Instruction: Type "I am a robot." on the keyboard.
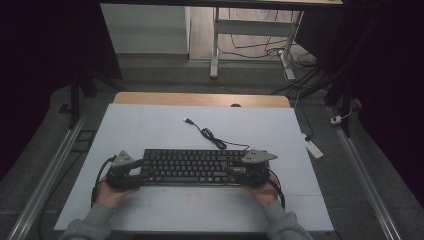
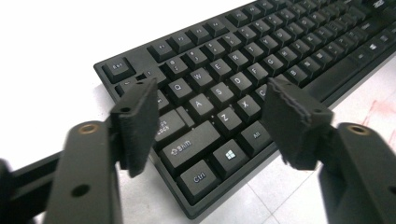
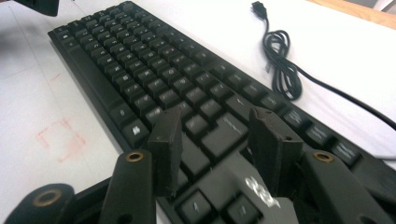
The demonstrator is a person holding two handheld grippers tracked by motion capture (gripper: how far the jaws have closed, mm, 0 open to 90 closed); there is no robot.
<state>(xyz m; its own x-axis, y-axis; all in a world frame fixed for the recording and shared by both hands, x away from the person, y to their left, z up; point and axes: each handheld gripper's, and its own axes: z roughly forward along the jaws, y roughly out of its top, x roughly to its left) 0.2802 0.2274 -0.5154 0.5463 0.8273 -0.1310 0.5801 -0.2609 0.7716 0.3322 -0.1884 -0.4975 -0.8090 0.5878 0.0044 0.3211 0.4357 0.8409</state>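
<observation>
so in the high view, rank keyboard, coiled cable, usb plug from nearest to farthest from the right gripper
1. keyboard: directly at the right gripper, its right end beneath it.
2. coiled cable: behind the keyboard, toward the table's middle.
3. usb plug: farthest, at the cable's free end.

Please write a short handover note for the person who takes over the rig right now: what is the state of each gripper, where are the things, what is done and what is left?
Left gripper: jaws open, over the left end of the keyboard, above the Shift and Ctrl keys; nothing held.
Right gripper: jaws open, over the keyboard's right end; nothing held.
Keyboard: lies flat on the white table top, near the person's edge, squarely between both hands.
Its cable: loosely coiled behind the keyboard, plug free on the table.
Done, as it looks: keyboard set down, both grips off.
Left: probably draw both grippers clear; the cable is not plugged in.
</observation>
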